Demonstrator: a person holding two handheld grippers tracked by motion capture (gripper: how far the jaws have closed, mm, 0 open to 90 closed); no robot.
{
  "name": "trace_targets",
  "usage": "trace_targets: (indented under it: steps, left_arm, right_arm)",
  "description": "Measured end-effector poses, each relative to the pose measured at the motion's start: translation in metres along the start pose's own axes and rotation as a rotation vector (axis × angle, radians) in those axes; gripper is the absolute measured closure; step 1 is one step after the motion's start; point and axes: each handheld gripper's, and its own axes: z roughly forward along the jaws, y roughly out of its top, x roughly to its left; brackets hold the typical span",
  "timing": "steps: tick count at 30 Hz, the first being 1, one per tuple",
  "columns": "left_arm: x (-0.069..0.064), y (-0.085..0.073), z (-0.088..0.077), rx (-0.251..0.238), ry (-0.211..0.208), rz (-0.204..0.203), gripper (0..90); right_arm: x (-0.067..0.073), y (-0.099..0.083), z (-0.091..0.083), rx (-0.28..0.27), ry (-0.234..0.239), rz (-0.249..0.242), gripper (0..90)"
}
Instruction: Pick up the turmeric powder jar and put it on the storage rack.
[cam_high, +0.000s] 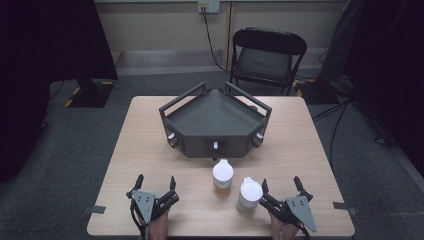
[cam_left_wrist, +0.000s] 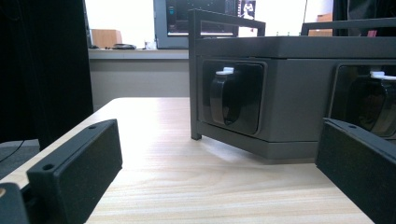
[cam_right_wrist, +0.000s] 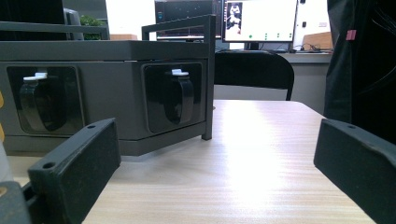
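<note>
While both rest on table (cam_high: 150, 135), left tool (cam_high: 155, 182), right tool (cam_high: 280, 184) spread, empty.

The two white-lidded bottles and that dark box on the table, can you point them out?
Far bottle (cam_high: 222, 171), high view, its white cap.
Near bottle (cam_high: 251, 190), high view, its white lid.
Dark box (cam_high: 215, 116), high view, its flat top.

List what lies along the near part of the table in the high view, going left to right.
left gripper → bottle with the white cap → cup with the white lid → right gripper. Both grippers rest with jaws apart, holding nothing.
</note>
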Motion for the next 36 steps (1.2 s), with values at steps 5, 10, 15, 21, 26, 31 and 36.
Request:
trace_targets:
  steps: [5,10,15,21,26,31,36]
  left_arm:
    - [0.002,0.001,0.000,0.006,-0.008,-0.008,0.2]
    - [0.002,0.008,0.000,0.001,-0.023,0.001,0.2]
    - [-0.001,0.017,0.000,-0.019,-0.050,-0.011,0.2]
    - [-0.007,0.027,0.000,-0.044,-0.091,-0.002,0.2]
    - [-0.013,0.030,0.001,-0.049,-0.133,0.003,0.1]
    - [-0.016,0.034,0.003,-0.042,-0.173,-0.008,0.1]
    - [-0.020,0.037,0.005,-0.040,-0.211,-0.010,0.1]
  right_arm:
    - [0.000,0.000,0.000,0.000,-0.003,0.000,0.0]
    - [0.001,0.000,0.000,0.000,-0.003,0.000,0.0]
    - [0.001,0.000,0.000,-0.001,-0.006,-0.001,0.0]
    - [0.001,0.000,0.000,0.000,-0.006,0.000,0.0]
    - [0.001,0.000,0.000,0.000,-0.007,-0.001,0.0]
    - [0.001,0.000,0.000,0.001,-0.006,-0.001,0.0]
    - [0.001,0.000,0.000,0.001,-0.006,-0.002,0.0]
